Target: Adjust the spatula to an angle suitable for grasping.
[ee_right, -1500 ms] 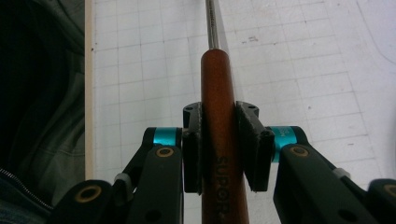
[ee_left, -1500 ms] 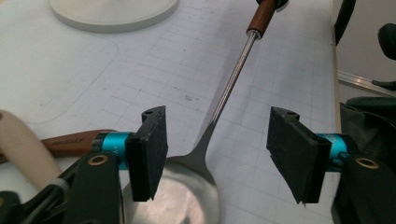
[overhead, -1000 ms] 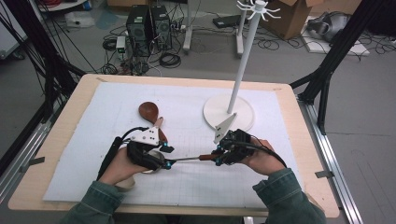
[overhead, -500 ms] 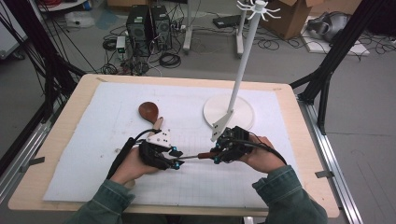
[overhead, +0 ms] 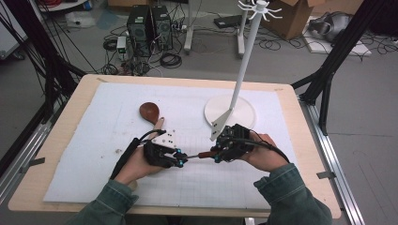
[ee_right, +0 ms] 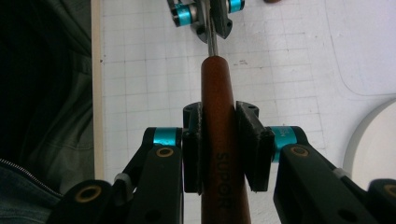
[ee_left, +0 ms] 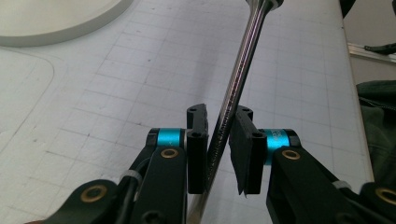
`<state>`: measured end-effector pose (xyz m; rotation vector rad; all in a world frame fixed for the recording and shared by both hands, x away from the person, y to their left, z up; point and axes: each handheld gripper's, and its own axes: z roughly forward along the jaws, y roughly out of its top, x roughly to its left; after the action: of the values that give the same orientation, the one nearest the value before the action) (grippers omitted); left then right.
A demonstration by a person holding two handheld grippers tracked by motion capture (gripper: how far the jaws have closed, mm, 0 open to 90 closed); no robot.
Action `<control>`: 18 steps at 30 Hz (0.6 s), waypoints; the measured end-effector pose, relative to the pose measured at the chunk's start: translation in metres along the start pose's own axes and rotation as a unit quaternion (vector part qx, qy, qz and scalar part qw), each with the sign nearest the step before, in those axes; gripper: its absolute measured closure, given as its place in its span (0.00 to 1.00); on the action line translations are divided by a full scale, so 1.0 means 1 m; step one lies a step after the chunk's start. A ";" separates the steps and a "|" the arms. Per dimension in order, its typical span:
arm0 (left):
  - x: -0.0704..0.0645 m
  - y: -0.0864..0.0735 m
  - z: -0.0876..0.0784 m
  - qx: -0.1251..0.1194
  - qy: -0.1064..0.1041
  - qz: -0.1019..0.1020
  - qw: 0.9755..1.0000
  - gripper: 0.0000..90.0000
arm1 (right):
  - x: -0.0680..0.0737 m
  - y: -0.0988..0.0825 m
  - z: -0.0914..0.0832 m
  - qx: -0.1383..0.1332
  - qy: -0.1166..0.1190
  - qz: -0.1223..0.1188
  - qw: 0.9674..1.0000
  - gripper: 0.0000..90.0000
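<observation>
A wooden spoon point(overhead: 150, 112) lies left of the stand's base point(overhead: 230, 111).

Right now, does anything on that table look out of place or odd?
Nothing looks spilled or broken. One oddity: a wooden-handled tool with a thin steel shaft hangs level above the white mat, bridged between the left hand-held gripper, which has just been closing on its shaft, and the right hand-held gripper.

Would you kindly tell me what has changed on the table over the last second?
The left tongs moved in toward the right tongs and have just been closing around the metal shaft of the tool; the pads look to be on it. The right tongs kept their grip on the wooden handle. The wooden spoon and the white stand stayed put.
</observation>
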<state>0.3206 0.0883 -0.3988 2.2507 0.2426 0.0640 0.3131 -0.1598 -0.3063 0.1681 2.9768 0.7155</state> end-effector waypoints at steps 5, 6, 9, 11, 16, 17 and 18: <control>-0.001 0.001 -0.001 -0.001 -0.007 0.010 1.000 0.87 | 0.000 -0.001 -0.003 -0.005 0.009 0.004 1.000 0.80; -0.002 0.001 -0.001 -0.002 -0.006 0.011 1.000 0.88 | 0.000 -0.002 -0.005 -0.011 0.006 0.008 1.000 0.79; -0.002 0.001 -0.001 0.000 -0.010 0.015 1.000 0.89 | -0.001 -0.006 -0.008 -0.020 0.001 0.018 1.000 0.71; -0.003 0.001 -0.001 0.000 -0.011 0.016 1.000 0.90 | -0.002 -0.009 -0.012 -0.028 -0.003 0.026 0.999 0.67; -0.004 0.002 -0.002 -0.003 -0.011 0.015 1.000 0.91 | -0.003 -0.016 -0.023 -0.056 -0.018 0.046 0.997 0.63; -0.004 0.002 -0.003 -0.002 -0.011 0.014 1.000 0.91 | -0.004 -0.021 -0.029 -0.067 -0.025 0.059 0.996 0.60; -0.003 0.002 -0.004 0.000 -0.013 0.015 1.000 0.91 | -0.004 -0.022 -0.031 -0.070 -0.027 0.063 0.995 0.59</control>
<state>0.3173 0.0892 -0.3949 2.2543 0.1944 0.0522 0.3118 -0.1941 -0.2887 0.3633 2.8723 0.9135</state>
